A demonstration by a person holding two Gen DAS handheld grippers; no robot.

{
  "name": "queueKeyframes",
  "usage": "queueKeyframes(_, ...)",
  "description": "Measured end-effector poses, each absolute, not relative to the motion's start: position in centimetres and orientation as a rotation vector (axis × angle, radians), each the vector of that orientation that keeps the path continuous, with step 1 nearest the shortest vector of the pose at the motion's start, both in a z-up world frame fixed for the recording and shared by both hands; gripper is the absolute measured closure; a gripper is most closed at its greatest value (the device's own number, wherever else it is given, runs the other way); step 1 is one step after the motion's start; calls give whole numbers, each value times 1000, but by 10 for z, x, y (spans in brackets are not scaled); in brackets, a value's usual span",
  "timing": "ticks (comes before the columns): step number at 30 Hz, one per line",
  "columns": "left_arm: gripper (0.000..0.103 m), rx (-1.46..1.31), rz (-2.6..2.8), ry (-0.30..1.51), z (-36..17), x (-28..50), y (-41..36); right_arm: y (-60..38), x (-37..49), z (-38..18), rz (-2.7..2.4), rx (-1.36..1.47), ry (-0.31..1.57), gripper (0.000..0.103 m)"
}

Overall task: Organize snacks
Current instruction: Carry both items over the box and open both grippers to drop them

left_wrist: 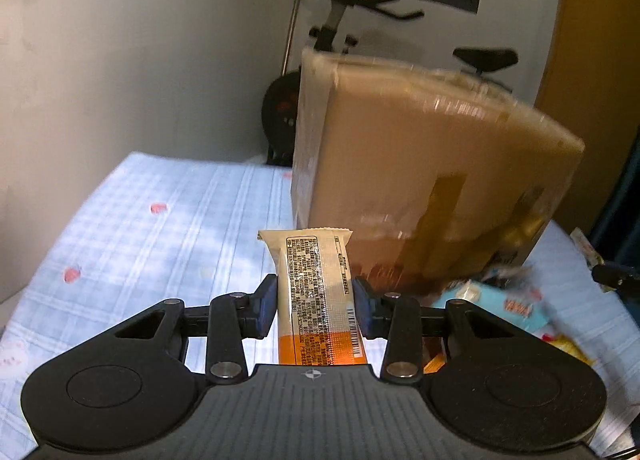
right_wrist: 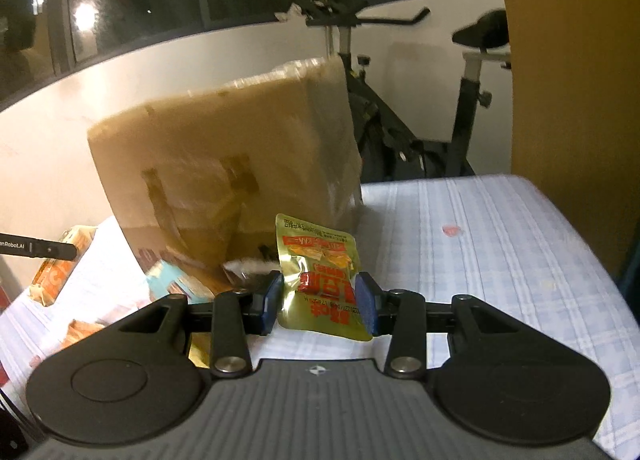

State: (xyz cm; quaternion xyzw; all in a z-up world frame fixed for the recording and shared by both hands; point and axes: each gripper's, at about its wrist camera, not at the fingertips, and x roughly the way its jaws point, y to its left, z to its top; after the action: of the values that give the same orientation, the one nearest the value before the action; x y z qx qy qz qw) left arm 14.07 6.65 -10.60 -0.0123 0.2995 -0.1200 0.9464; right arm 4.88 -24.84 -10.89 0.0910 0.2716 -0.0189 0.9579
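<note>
2 grips are live: the left gripper (left_wrist: 315, 302) pinches a cream-and-orange snack bar (left_wrist: 316, 292) at lower centre, and the right gripper (right_wrist: 319, 302) pinches a gold snack pouch (right_wrist: 320, 280) by its crumpled middle. Both wrappers look slick and could slip out, or catch the rim of the taped cardboard box (left_wrist: 420, 164) filling mid-frame behind.

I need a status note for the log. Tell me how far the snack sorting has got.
Done: nothing visibly sorted yet. In hand: left gripper clamps a snack bar; right gripper clamps a gold pouch. Left: loose packets on the cloth beside the cardboard box.
</note>
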Motion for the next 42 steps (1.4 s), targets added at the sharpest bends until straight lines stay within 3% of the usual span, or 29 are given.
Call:
queueKeyframes(15, 61, -42, -295, 463, -34, 125, 47, -237, 42, -45, 12, 191, 384, 61)
queueKeyframes(26, 61, -39, -328, 404, 8, 162, 20, -242, 76, 3, 46, 205, 299, 61)
queueKeyframes(42, 61, 67, -287, 519, 3, 278, -28, -238, 203, 5, 78, 242, 454, 61)
